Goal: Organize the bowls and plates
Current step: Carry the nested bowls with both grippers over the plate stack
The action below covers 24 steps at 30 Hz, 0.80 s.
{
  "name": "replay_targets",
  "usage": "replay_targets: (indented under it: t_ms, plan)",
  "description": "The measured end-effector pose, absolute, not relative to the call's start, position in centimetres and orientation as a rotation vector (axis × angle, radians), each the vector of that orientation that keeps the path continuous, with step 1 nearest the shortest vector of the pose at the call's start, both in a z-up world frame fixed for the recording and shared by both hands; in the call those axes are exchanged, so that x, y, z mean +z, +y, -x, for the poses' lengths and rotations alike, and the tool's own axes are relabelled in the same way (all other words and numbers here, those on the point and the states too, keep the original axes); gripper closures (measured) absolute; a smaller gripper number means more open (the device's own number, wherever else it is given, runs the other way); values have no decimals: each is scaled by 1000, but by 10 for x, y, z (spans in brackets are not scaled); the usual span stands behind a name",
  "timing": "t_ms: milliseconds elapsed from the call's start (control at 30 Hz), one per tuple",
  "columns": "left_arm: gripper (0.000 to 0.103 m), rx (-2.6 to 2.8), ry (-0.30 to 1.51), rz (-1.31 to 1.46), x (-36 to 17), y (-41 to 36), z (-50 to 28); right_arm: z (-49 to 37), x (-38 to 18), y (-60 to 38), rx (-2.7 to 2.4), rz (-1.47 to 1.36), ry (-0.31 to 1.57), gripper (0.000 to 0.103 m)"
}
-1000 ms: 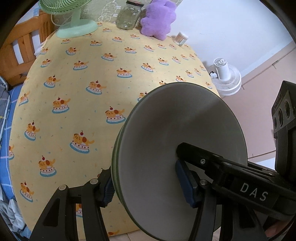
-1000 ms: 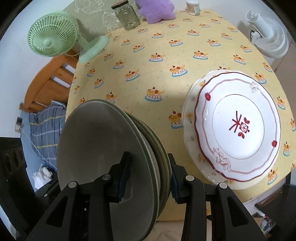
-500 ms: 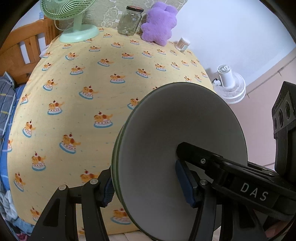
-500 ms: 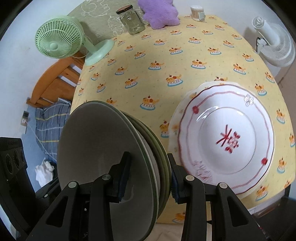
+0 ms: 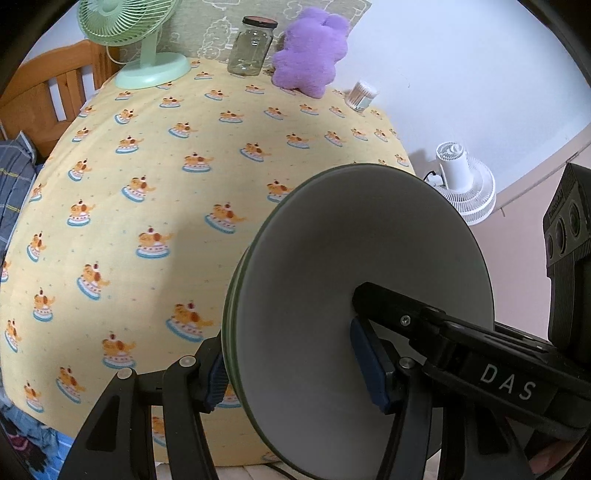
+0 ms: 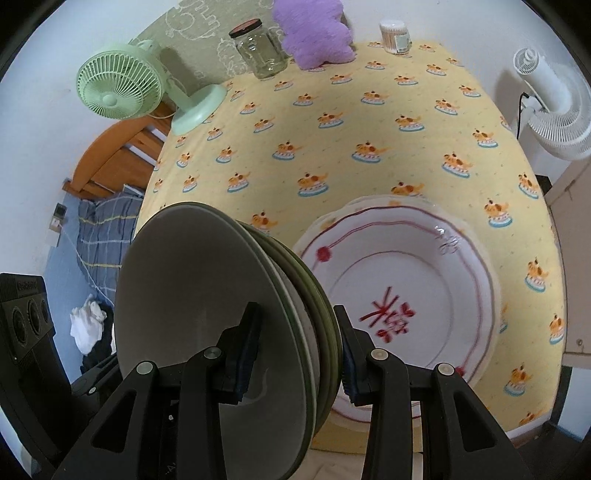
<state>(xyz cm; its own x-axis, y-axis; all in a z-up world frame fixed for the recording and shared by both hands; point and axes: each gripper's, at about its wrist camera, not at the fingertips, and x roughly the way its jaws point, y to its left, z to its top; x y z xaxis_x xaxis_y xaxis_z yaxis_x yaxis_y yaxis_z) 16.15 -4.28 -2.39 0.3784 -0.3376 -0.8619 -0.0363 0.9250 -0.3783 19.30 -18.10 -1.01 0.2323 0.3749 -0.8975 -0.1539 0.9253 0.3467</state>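
Both grippers hold one stack of grey-green bowls (image 5: 369, 280) on edge above the near side of the table. My left gripper (image 5: 295, 369) is shut on its rim, one finger inside the top bowl. My right gripper (image 6: 295, 354) is shut on the same stack of bowls (image 6: 221, 314) from the other side; several nested rims show between its pads. A white plate with red trim (image 6: 406, 295) lies on another pale plate on the yellow tablecloth (image 6: 351, 122), just right of the bowls.
At the far edge stand a green desk fan (image 6: 122, 85), a glass jar (image 6: 262, 48), a purple plush (image 6: 314, 33) and a cotton swab tub (image 6: 395, 35). A white floor fan (image 6: 550, 110) stands off the right. A wooden bed frame (image 5: 48, 92) is left.
Both grippers have lifted and drawn back with the bowls; more of the table shows. The plates sit lower and nearer in the right wrist view.
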Motion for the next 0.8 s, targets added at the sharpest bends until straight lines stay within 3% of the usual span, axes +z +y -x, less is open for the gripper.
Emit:
replay_targets:
  t_ms: [800]
  plan:
    - [43,-217,1246,408,-56,-113,-190,-217,-36,-258,317,-198,1347,61]
